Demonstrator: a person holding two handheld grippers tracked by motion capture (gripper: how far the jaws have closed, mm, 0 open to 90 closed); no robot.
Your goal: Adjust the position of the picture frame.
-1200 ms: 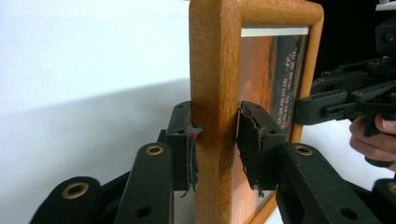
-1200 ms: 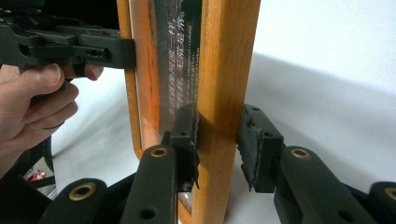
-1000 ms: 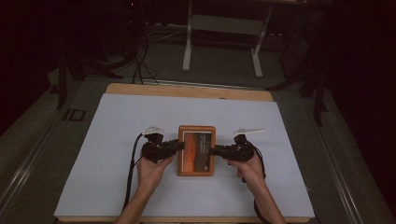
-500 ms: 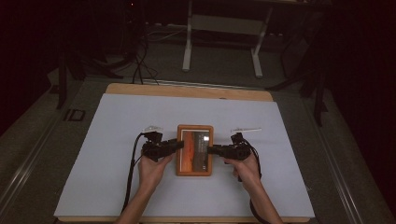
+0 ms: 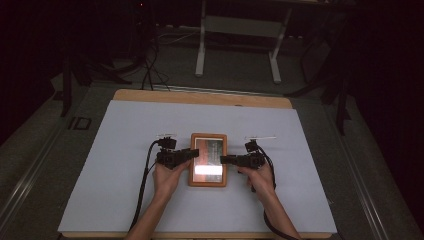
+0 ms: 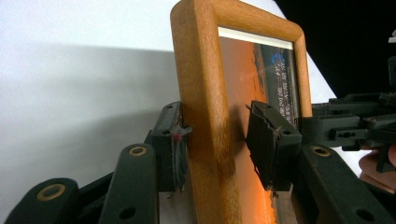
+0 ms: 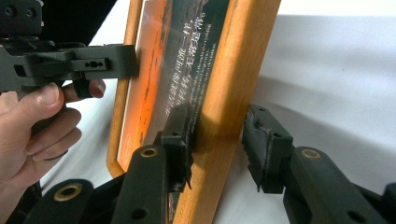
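both grippers' fingers, left [image 5: 192,154] and right [image 5: 224,159], have just been spreading off the picture frame [image 5: 208,160] lying on the tabletop [image 5: 110,175]; release underway, next back away sideways.

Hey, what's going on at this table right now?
A person is setting a wooden picture frame flat on the white table cover, one claw on each long side. The left claw straddles the frame's left rail, and the right claw straddles the right rail. Both have just been opening: in each gripper view one pad sits against the wood while the other stands clear of it, so the frame looks released.
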